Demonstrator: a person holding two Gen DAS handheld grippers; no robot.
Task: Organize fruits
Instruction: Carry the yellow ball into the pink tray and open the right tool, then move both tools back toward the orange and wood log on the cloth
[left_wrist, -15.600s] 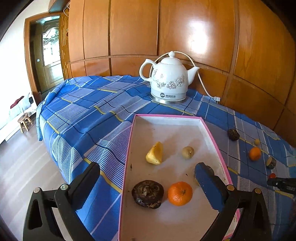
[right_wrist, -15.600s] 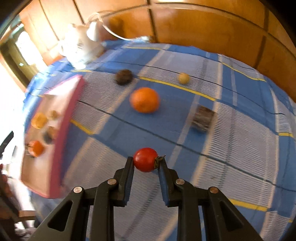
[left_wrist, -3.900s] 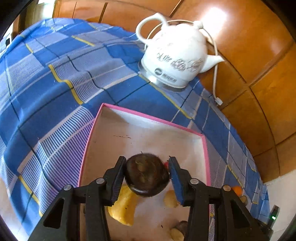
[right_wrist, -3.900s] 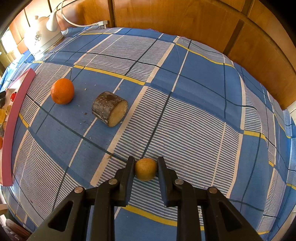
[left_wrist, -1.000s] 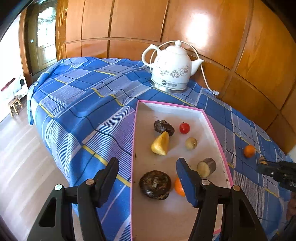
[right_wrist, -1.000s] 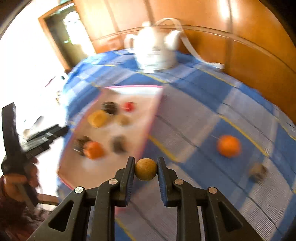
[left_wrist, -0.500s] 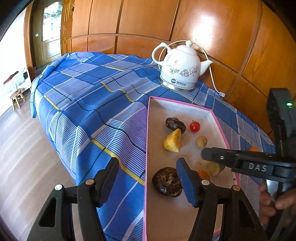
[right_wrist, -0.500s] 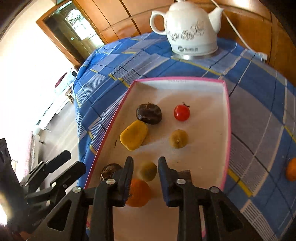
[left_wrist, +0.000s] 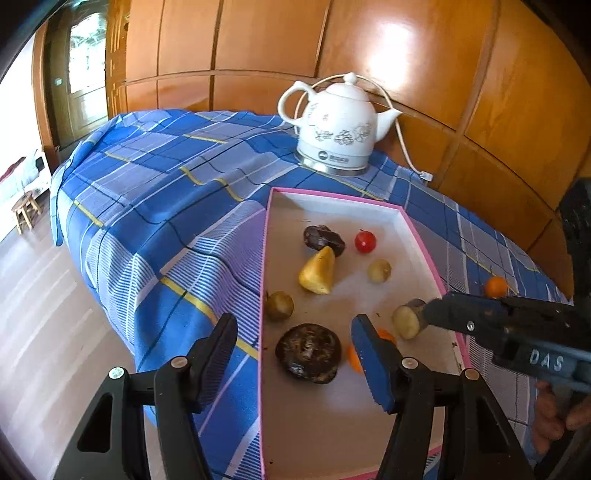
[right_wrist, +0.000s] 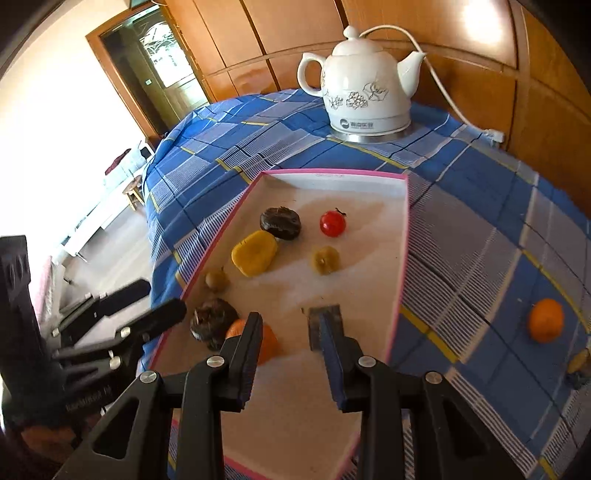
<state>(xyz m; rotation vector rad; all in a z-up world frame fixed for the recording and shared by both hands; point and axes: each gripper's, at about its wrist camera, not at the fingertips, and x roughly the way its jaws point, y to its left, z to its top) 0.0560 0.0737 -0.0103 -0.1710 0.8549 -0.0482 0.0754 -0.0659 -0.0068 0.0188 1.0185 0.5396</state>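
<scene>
A pink-rimmed tray (right_wrist: 400, 266) lies on a bench under a blue plaid cloth (left_wrist: 177, 192), with a white kettle (right_wrist: 364, 88) standing beyond its far edge, in front of wooden wall panels (left_wrist: 424, 48). The right gripper (right_wrist: 291, 345) hangs over the near part of the tray, its fingers parted with nothing between them; the gap is modest. The left gripper (left_wrist: 295, 347) is held at the tray's near left edge, its fingers standing about half open and empty, one over the cloth and the other over the tray. Inside the tray, near its left rim, lies a small round yellow-brown fruit (right_wrist: 217, 279). Just nearer than it sits a large dark wrinkled fruit (right_wrist: 212, 321), with an orange (right_wrist: 267, 341) touching or just beside it on the right, partly hidden by the right gripper's left finger. A short cut brown piece (right_wrist: 325, 317) rests by the tip of the other finger. Farther in are a yellow wedge (right_wrist: 255, 253), a smaller dark fruit (right_wrist: 280, 221) touching the wedge's far end, a red cherry tomato (right_wrist: 332, 223) and a small yellowish fruit (right_wrist: 325, 260). Outside the tray, well to the right on the cloth, lies a second orange (right_wrist: 546, 319).
</scene>
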